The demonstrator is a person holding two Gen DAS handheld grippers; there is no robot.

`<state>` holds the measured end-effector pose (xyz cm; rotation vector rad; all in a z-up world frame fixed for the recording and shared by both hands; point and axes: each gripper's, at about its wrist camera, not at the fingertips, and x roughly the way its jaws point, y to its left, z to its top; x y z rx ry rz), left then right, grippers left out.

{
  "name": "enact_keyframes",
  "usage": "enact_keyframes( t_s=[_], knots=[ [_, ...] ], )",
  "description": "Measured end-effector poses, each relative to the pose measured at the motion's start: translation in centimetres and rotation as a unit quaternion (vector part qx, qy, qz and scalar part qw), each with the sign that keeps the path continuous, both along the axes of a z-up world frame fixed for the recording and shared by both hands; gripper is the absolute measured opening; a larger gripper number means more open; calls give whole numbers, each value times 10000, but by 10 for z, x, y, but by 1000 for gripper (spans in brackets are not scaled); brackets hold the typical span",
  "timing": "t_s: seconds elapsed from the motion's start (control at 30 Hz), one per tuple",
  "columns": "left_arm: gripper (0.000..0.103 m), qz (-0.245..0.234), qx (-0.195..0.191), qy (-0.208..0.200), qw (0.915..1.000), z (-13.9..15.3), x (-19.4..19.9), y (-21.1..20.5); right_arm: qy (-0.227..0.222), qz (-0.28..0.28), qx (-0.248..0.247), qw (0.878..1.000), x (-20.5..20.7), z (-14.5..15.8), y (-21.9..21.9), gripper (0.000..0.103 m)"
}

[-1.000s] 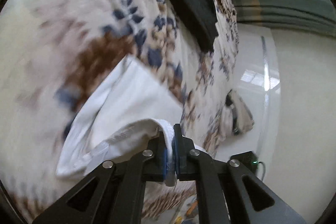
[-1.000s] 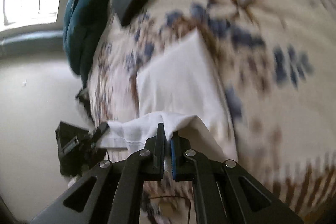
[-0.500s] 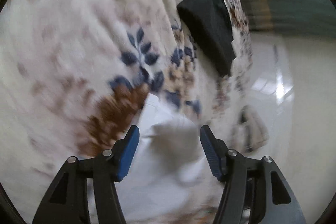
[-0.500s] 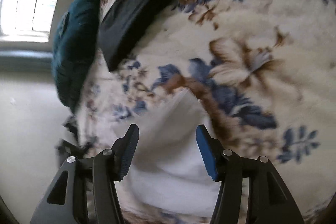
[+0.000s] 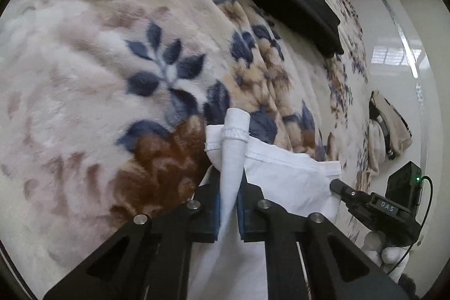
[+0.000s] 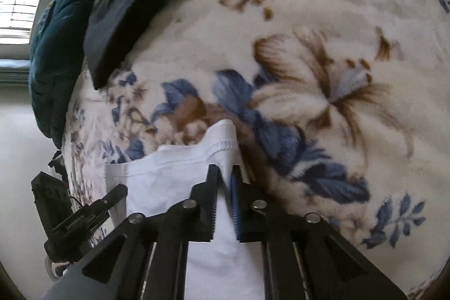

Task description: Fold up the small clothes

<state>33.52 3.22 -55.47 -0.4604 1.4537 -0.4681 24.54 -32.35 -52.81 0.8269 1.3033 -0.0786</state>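
You have the white garment (image 5: 284, 173) lying on the floral blanket (image 5: 112, 61) of the bed, near its edge, and both tools are clenched on it: your left tool (image 5: 228, 211) pinches a hemmed corner that stands up in a narrow peak between its jaws, and your right tool (image 6: 224, 204) grips the opposite hemmed corner the same way. The stitched hem runs between the two grips, so you hold one whole edge. Judging by how the cloth lies, it looks already doubled at least once, with flat layers under the raised edge, but how many folds are in cannot be told from here. What seems left is to carry this edge across, lay it down square and let go. Around you, a folded black garment (image 6: 135, 4) sits further up the bed, well apart from the white one, probably already done. A dark teal cushion (image 6: 59, 47) lies beyond it at the bed's far side. Pale bundled cloth (image 5: 388, 128) lies on the shiny floor, off the bed. Nothing lies between the white piece and the open blanket ahead; only the bed's edge close by could let the cloth slip off.
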Motion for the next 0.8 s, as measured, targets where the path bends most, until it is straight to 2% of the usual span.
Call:
enact_keyframes(
  t_s=[0.07,0.13,0.17,0.27,0.33,0.37,0.43,0.47,0.5,0.57,0.63,0.7,0.8],
  knots=[
    [7,115,-58,54,9999,-2,-1,5,-130,-31,112,9998,3,7,4,4],
    [7,212,-84,178,9996,-12,2,8,-187,-14,-42,9998,8,11,7,3],
    [7,171,-110,250,9995,-17,6,9,-136,2,-273,9995,12,10,6,2],
    [12,103,-259,465,9985,-19,12,15,256,-33,-455,9986,19,-6,-4,2],
    [20,-2,-142,372,9992,-7,9,22,437,52,-440,9981,23,-7,-9,4],
    [20,-52,-71,327,9994,0,6,27,427,57,-471,9980,22,-2,-11,8],
    [25,-194,-109,200,9996,15,-9,36,320,116,-504,9981,16,12,-14,23],
    [28,-233,-77,203,9995,19,-18,39,277,159,-505,9982,9,20,-15,40],
    [30,-264,-105,223,9993,22,-27,40,247,197,-502,9982,1,26,-16,46],
    [35,-330,-87,311,9989,19,-45,40,211,323,-262,9989,-20,31,-14,46],
    [35,-468,259,373,9979,5,-60,36,315,433,-7,9986,-38,24,-8,46],
    [37,-445,443,452,9970,-8,-68,39,415,578,286,9971,-52,10,0,46],
    [38,-201,263,481,9983,-6,-74,53,811,688,237,9940,-68,-16,8,46]
  ],
)
